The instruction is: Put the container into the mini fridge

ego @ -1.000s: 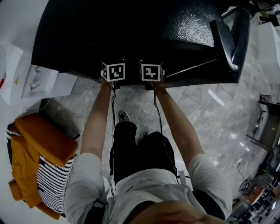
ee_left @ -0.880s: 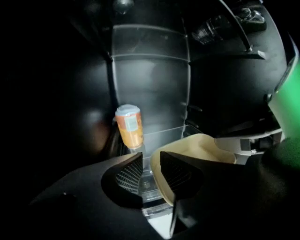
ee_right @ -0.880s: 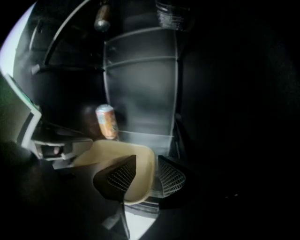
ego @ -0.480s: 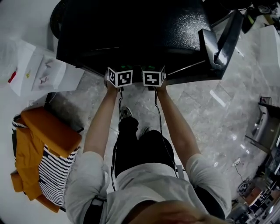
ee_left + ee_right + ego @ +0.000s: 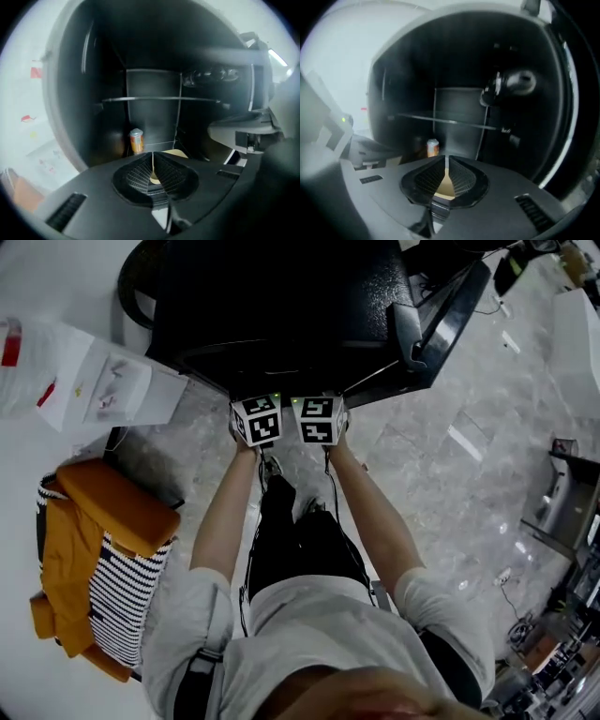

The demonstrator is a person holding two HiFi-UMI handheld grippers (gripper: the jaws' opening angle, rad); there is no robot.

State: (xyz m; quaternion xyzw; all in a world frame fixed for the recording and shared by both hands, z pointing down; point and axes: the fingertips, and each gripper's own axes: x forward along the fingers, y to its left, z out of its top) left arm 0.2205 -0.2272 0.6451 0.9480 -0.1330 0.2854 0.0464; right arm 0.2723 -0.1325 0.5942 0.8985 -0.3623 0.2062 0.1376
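- The left gripper [image 5: 153, 154] has its jaws pressed together with nothing between them; they have just been closing.
- The right gripper [image 5: 446, 160] is drawn to a thin slit (a sliver of tan shows through it), also empty, its jaws likewise just closing.
- Beyond both, the tan-topped container [image 5: 175, 153] sits on the floor of the mini fridge [image 5: 281, 306], just right of an orange can [image 5: 136, 140] and below the wire shelf [image 5: 159, 99].
- The can's print is too blurred to read.
- Each marker cube [image 5: 258, 420] bears black-and-white squares.
- Against a second ago, the grippers are closer together and back from the fridge's front edge, over the marble floor [image 5: 450, 474].
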